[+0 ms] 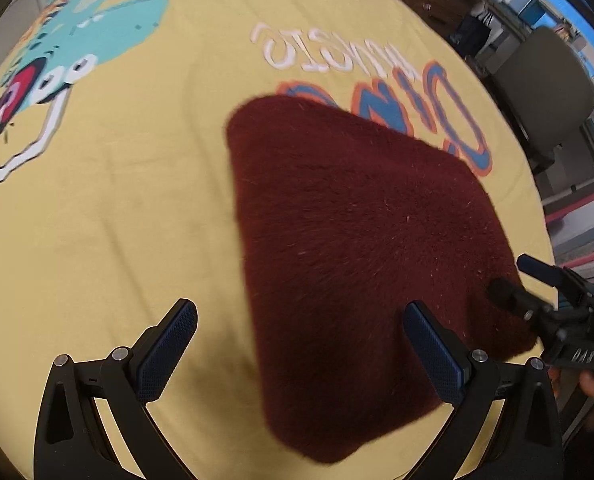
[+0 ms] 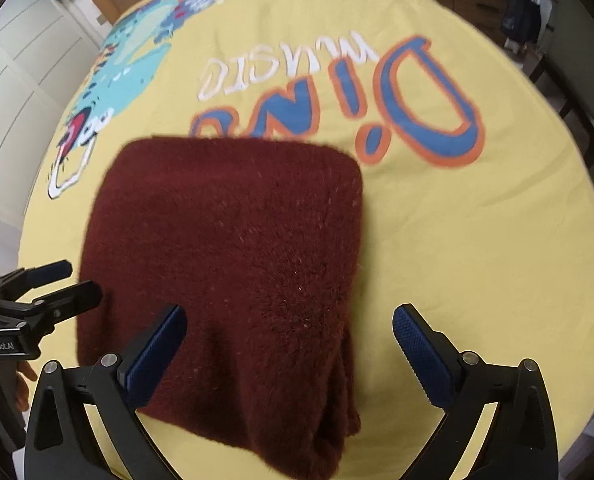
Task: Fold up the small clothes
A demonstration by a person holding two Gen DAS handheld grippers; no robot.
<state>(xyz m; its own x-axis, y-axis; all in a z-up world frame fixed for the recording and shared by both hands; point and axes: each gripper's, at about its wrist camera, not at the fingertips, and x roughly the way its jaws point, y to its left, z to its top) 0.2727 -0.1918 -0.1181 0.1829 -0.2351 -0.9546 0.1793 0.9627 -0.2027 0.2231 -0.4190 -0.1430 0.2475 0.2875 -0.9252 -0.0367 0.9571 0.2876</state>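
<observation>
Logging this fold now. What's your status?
Left gripper open, empty. Right gripper open, empty. Maroon sweater folded into a square on the yellow cloth, both grippers over it. Nothing in the way.

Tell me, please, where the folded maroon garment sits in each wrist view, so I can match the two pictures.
Left wrist: the maroon garment fills the centre-right, reaching the right finger.
Right wrist: the same garment lies centre-left, running down to the lower edge between the fingers.
Shared landmark: the blue-and-orange lettering on the yellow cloth, just beyond the garment's far edge.
</observation>
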